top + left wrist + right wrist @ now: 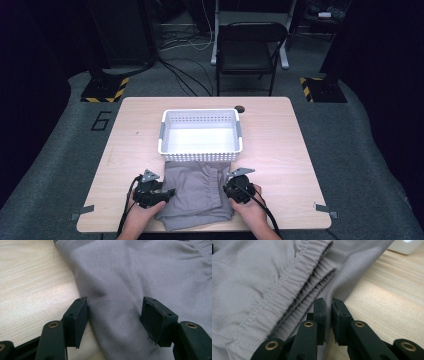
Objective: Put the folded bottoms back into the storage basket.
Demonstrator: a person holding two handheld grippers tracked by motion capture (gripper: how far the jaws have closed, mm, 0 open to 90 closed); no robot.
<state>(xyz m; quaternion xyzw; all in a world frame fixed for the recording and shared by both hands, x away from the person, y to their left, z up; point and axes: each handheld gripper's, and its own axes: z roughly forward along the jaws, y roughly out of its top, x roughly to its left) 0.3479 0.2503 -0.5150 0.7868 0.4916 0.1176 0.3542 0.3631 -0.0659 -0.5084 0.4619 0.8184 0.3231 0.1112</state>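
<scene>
**Folded grey garment flanked by both grippers, basket just beyond**

The grey garment [196, 192] is seen at the table's near edge, its far edge touching the white basket [200, 131]. The left gripper [113, 315] is set at the left fold, jaws apart astride the cloth. The right gripper [328, 312] is pinched nearly together on the right edge by the elastic waistband [294, 287]. The lift is judged to run away toward the basket.
</scene>
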